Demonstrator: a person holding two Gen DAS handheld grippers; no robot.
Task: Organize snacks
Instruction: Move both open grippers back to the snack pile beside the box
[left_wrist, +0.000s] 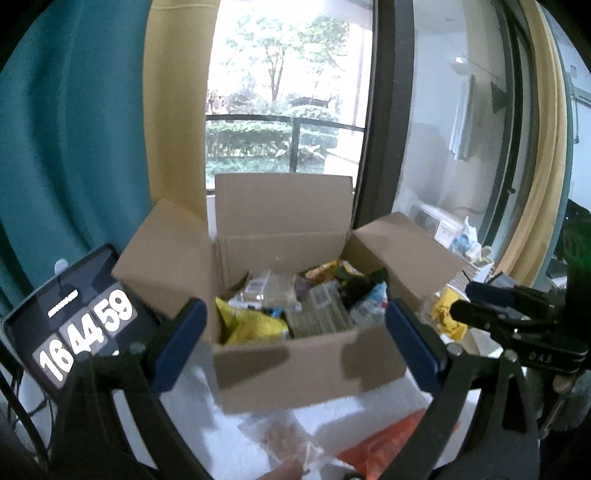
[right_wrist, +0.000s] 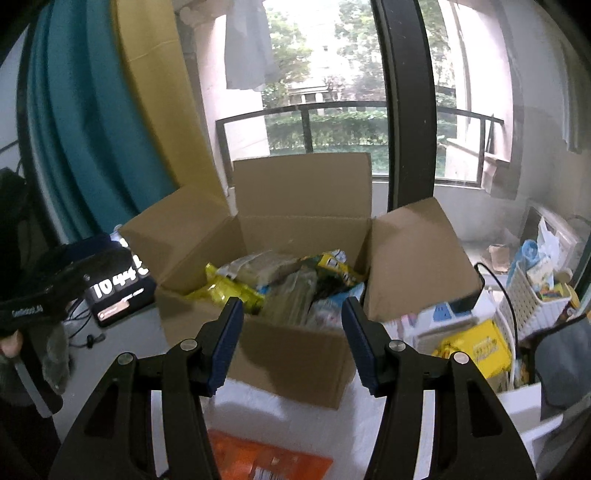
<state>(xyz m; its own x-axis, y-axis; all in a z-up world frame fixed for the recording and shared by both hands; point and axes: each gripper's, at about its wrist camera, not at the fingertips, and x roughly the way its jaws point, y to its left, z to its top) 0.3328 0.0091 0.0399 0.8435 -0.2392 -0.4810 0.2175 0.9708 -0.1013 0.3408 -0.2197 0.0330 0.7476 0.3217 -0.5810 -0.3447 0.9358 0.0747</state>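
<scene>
An open cardboard box (left_wrist: 310, 365) stands on the white table, flaps up, filled with several snack packs: a yellow bag (left_wrist: 255, 326), clear trays (left_wrist: 317, 310) and dark green packs. It also shows in the right wrist view (right_wrist: 295, 354). My left gripper (left_wrist: 295, 332) is open and empty, in front of the box's near wall. My right gripper (right_wrist: 291, 343) is open and empty, also before the near wall. An orange packet (right_wrist: 266, 459) lies on the table below the right gripper; it shows in the left wrist view (left_wrist: 391, 439). A clear wrapped snack (left_wrist: 291, 443) lies beside it.
A phone showing a clock (left_wrist: 74, 321) leans at the left. A yellow pack (right_wrist: 476, 347) and a white basket (right_wrist: 535, 306) with items stand to the right of the box. Curtains and a window are behind. The right gripper's body (left_wrist: 517, 317) shows at the right edge.
</scene>
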